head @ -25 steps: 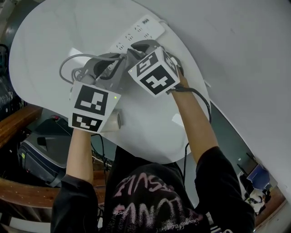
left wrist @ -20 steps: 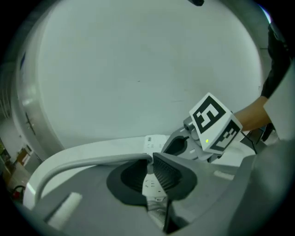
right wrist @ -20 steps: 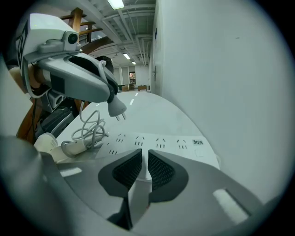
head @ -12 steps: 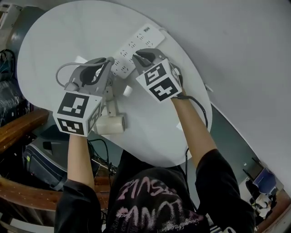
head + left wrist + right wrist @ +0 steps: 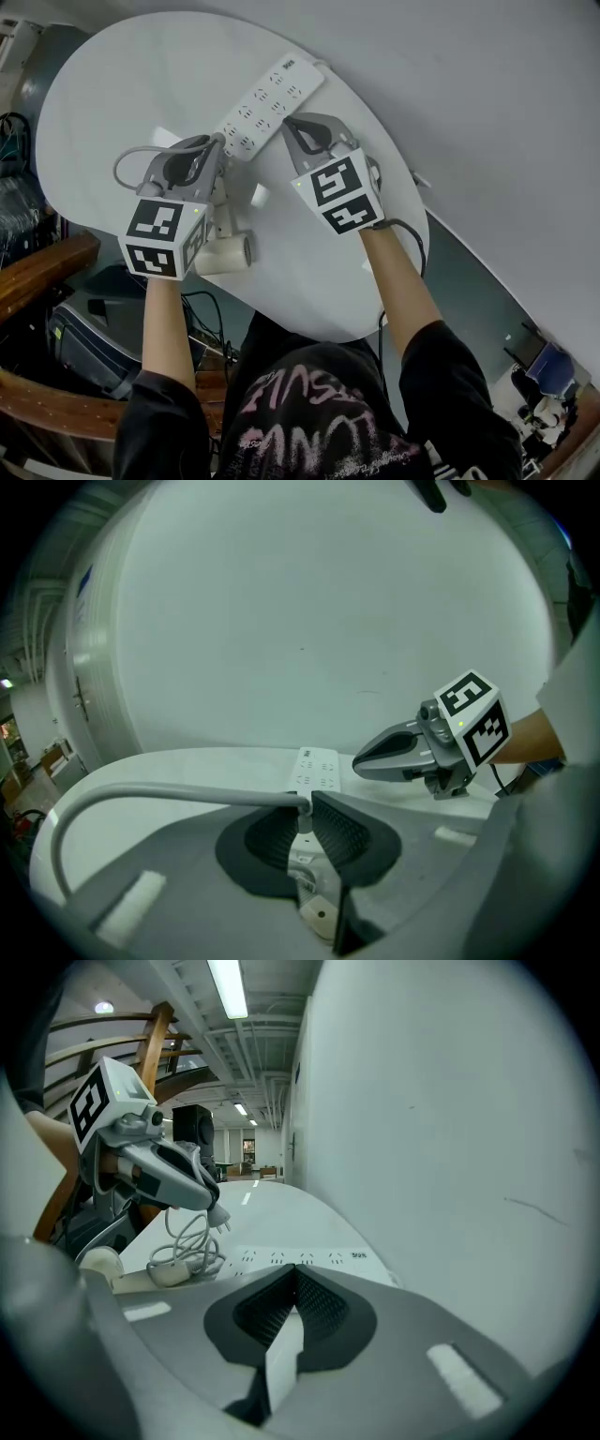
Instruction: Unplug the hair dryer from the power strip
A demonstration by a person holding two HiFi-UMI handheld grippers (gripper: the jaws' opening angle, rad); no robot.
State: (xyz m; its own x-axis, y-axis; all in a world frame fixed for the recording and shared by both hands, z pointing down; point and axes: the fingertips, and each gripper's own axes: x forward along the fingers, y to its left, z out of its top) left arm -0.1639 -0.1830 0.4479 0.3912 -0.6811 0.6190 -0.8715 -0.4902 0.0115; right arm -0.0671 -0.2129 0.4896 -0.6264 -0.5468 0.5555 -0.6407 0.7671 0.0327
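Tabletop: white oval tabletop (image 5: 131, 75), smooth and matte, set against a plain pale wall (image 5: 469, 84).
Power strip: long white power strip (image 5: 267, 101) lying flat and slantwise near the far edge, beside the wall.
Left tool: left tool (image 5: 211, 145) with jaws closed on the plug (image 5: 219, 1217); the prongs are free in the air, clear of the strip's sockets.
Cord: grey cord (image 5: 127, 159) arcing away from the left tool's tips; more of it lies in a loose coil on the tabletop.
Hair dryer: white hair dryer (image 5: 225, 253) lying at the near edge, partly under the left tool.
Right tool: right tool (image 5: 298, 127) with jaws together and nothing between them, tips just beside the strip; contact cannot be determined.
Room: wooden railing (image 5: 155, 1044) and ceiling strip lights (image 5: 228, 986) beyond the tabletop; dark equipment below the near edge.
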